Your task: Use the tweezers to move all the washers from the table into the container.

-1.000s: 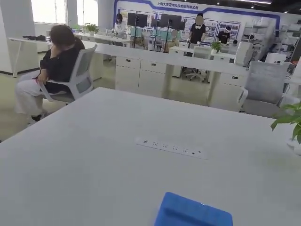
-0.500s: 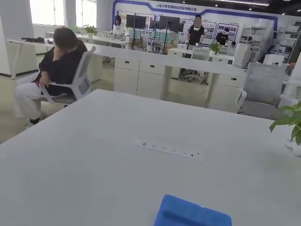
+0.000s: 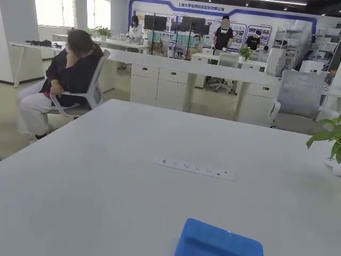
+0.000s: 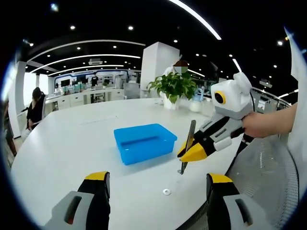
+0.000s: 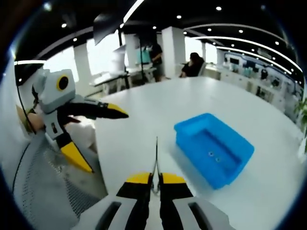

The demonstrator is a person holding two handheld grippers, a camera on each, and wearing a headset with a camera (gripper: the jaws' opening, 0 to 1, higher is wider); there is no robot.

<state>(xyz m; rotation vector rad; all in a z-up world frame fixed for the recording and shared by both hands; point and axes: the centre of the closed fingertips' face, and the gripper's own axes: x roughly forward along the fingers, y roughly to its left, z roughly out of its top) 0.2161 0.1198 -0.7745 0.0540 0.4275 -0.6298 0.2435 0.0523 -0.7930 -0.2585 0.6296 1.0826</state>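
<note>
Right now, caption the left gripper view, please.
Right gripper holds tweezers tip-down by a washer near the blue container.

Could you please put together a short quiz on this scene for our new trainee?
1. True or false: the right tongs are shut on the tweezers.
2. How many washers lie inside the blue container? A) none B) two C) five
3. Fill in: in the left gripper view, the loose washer lies on the table, close to the tweezers' ____.
Key: 1 true; 2 B; 3 tip.
</note>
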